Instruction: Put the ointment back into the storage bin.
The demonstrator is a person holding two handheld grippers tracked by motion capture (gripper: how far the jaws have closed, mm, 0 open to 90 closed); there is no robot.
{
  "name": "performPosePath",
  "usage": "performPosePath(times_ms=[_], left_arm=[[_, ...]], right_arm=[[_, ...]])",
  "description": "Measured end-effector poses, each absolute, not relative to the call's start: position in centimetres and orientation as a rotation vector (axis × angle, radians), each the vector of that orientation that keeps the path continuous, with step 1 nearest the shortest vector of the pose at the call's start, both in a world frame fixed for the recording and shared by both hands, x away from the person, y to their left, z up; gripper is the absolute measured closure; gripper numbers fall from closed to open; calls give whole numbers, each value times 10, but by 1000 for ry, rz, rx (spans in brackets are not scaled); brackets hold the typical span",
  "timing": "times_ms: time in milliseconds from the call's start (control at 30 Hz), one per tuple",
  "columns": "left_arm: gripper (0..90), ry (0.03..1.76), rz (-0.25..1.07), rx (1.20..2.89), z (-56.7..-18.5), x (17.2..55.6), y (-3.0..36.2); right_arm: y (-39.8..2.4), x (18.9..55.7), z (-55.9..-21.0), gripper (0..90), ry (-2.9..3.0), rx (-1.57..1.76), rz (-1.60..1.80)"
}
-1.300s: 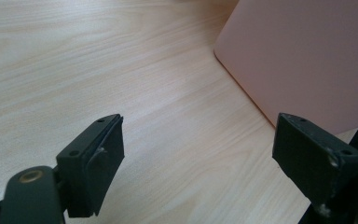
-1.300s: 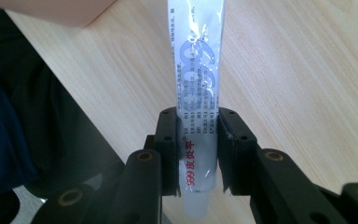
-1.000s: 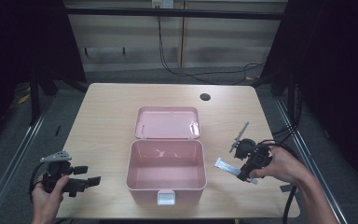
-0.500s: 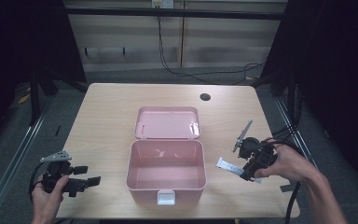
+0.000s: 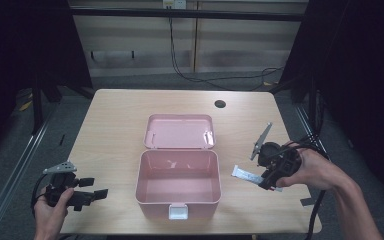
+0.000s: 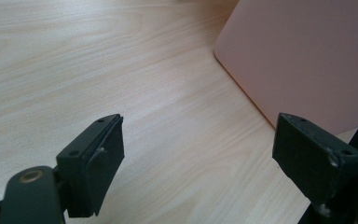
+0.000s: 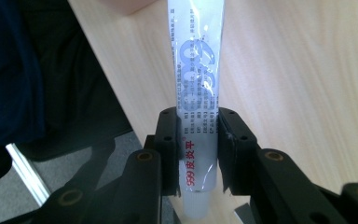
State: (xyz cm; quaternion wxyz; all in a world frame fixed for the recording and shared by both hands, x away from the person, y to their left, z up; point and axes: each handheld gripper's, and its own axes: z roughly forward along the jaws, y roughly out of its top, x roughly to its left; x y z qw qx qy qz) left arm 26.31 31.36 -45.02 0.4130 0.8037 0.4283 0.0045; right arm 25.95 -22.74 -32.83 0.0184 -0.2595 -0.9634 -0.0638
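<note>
I have the right gripper point(image 5: 266, 179) out at about four o'clock from the open pink box point(image 5: 178, 183), hanging above the right part of the table point(image 5: 110, 120). Its jaws are clamped on a white ointment tube point(image 5: 245, 175) — in the right gripper view the two black pads pinch the tube point(image 7: 196, 93) from either side near its cap end, with red and blue print on its face and the flat crimped end pointing away from me toward the box. From the high view the tube sticks out of the jaws toward nine o'clock, its free end just beside the box's right wall but not touching it, as far as I can tell.

The left gripper point(image 5: 93, 190) sits near the table's front left corner, at roughly eight o'clock from the box, in my left hand point(image 5: 52, 212). Its jaws stand wide apart with nothing between them — in the left gripper view I see bare wood grain in the gap and the pink side of the box point(image 6: 307, 56) at one o'clock.

The box's hinged lid point(image 5: 180, 131) lies flat open behind the tub at twelve o'clock, and a small round hole point(image 5: 220, 104) in the table sits beyond it near one o'clock.
</note>
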Motion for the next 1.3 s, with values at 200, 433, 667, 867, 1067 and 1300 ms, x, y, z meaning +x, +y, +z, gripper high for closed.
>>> performPosePath(times_ms=[200, 433, 667, 867, 1067, 1300], left_arm=[[166, 1078, 13, 2021, -450, 263, 314], [165, 1079, 13, 2021, -450, 263, 314], [166, 1078, 12, 2021, -450, 263, 314], [165, 1075, 11, 2022, -450, 263, 314], [166, 1076, 13, 2018, -450, 263, 314], [165, 1072, 12, 2022, -450, 263, 314]], right_arm=[[-222, 264, -319, 717, -3017, -824, -210], [-202, 271, -310, 716, -3019, -785, -224], [-186, 273, -309, 716, -3028, -716, -217], [-169, 276, -306, 716, -3043, -648, -236], [-149, 281, -307, 717, -3064, -575, -228], [-126, 281, -313, 717, -3058, -500, -201]])
